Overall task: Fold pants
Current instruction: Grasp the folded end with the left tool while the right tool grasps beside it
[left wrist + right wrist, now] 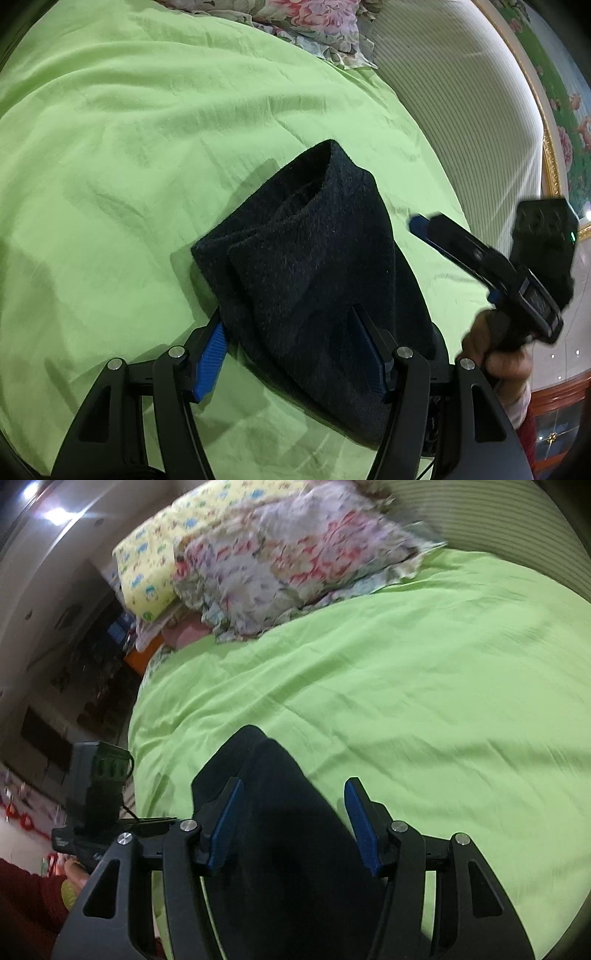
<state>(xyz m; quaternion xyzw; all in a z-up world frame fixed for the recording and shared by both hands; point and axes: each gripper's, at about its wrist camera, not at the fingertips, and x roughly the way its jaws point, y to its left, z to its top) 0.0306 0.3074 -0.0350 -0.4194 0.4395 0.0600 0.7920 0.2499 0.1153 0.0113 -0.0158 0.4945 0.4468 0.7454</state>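
The dark navy pants [314, 273] lie folded into a compact bundle on the green bedsheet [147, 147]. My left gripper [288, 332] is open, its blue pads on either side of the bundle's near end, not closed on it. My right gripper [291, 812] is also open, held just above the pants [288, 830], which lie between its fingers. The right gripper also shows in the left wrist view [480, 254], to the right of the bundle. The left gripper's body shows at the left of the right wrist view [96, 805].
Floral bedding [295, 561] and a yellow patterned pillow [155, 554] are piled at the head of the bed. A striped white headboard [461, 110] runs along the right. The bed's left edge [136, 720] drops to a dark cluttered area.
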